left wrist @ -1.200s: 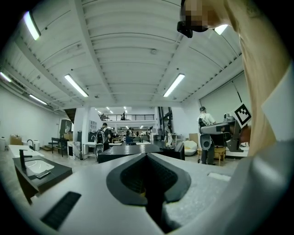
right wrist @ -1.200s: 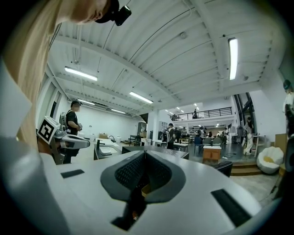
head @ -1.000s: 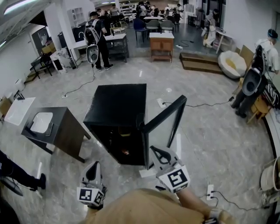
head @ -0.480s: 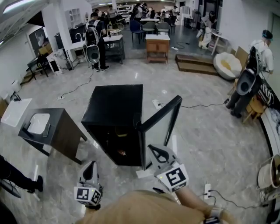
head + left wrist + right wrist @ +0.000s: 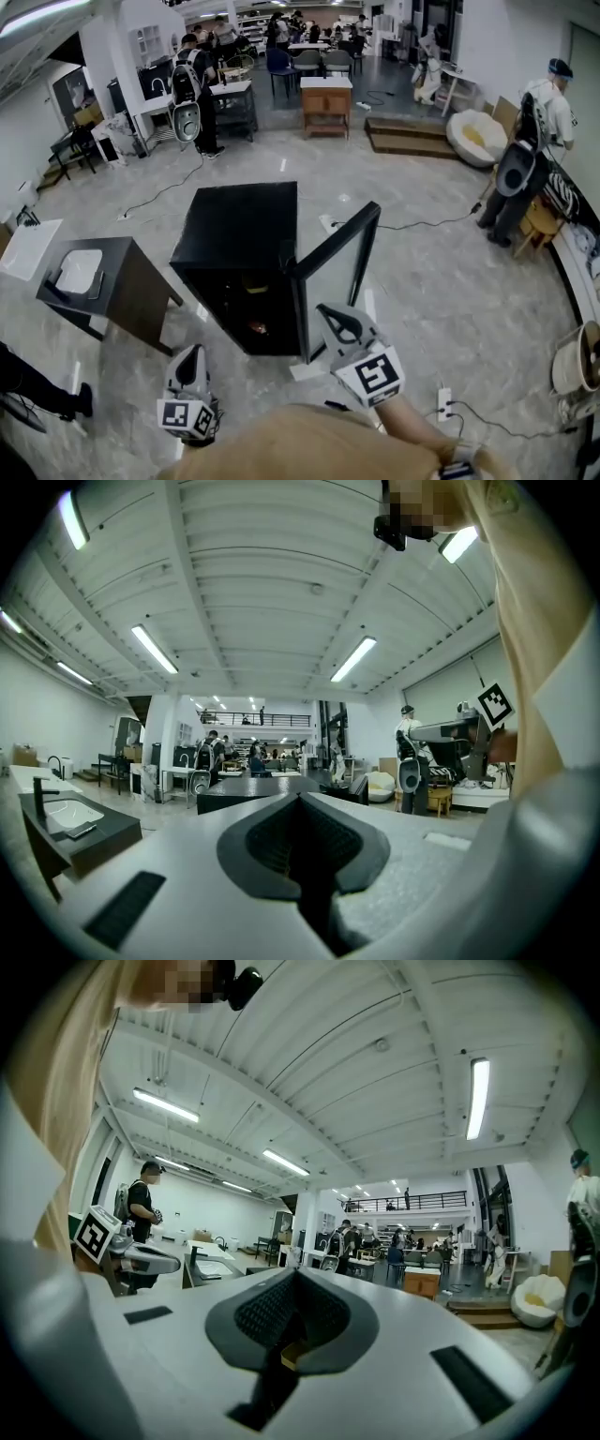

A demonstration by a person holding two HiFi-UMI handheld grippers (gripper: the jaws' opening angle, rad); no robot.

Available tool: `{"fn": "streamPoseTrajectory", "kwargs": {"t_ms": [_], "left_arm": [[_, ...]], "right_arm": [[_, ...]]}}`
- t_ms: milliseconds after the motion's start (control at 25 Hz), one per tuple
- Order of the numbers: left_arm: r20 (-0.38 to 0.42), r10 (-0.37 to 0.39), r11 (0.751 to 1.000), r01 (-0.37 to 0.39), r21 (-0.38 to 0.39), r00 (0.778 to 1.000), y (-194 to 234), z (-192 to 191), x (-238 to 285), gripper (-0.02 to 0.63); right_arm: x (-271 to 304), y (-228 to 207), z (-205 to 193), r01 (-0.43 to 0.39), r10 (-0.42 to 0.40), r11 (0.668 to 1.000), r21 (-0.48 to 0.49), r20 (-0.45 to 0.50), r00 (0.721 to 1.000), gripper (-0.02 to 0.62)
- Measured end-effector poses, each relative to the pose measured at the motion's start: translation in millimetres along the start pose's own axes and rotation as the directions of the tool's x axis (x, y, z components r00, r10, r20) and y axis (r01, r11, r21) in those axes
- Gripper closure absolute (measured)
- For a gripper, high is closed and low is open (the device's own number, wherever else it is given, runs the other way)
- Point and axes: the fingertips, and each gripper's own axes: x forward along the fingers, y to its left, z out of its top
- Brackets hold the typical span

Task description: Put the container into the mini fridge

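Observation:
The black mini fridge [image 5: 246, 225] stands on the floor in front of me, its door [image 5: 339, 251] swung open to the right. Inside it is dark; a small orange-red thing [image 5: 256, 328] lies on the lower shelf, and I cannot tell what it is. My left gripper [image 5: 190, 356] hangs low at the fridge's front left, shut and empty. My right gripper [image 5: 339, 323] is just below the open door's edge, pads together with nothing held. In the left gripper view the jaws [image 5: 302, 803] meet; in the right gripper view they [image 5: 295, 1283] meet too.
A dark cabinet with a white sink [image 5: 94, 281] stands to the left of the fridge. A power strip with cable [image 5: 443, 403] lies on the floor at right. People with gear stand at the back [image 5: 190, 89] and the right [image 5: 530, 141]. A wooden table [image 5: 326, 94] is behind.
The head view has drifted a little, so the fridge sits slightly further left. Both grippers keep about the same places in front of it, and the door stays open.

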Motion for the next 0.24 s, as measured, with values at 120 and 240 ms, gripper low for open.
{"fn": "streamPoseTrajectory", "kwargs": {"t_ms": [120,240], "left_arm": [[0.001,0.004,1.000,-0.004,0.008,1.000,2.9,2.7,-2.4,0.604],[0.000,0.012,1.000,-0.012,0.012,1.000,10.3,4.5,-6.3,0.604]], "right_arm": [[0.5,-0.1,-1.4,0.007,-0.007,1.000,0.007,-0.004,1.000,0.594],[2.9,3.1,0.3,0.008,-0.008,1.000,0.010,0.000,1.000,0.594]]}}
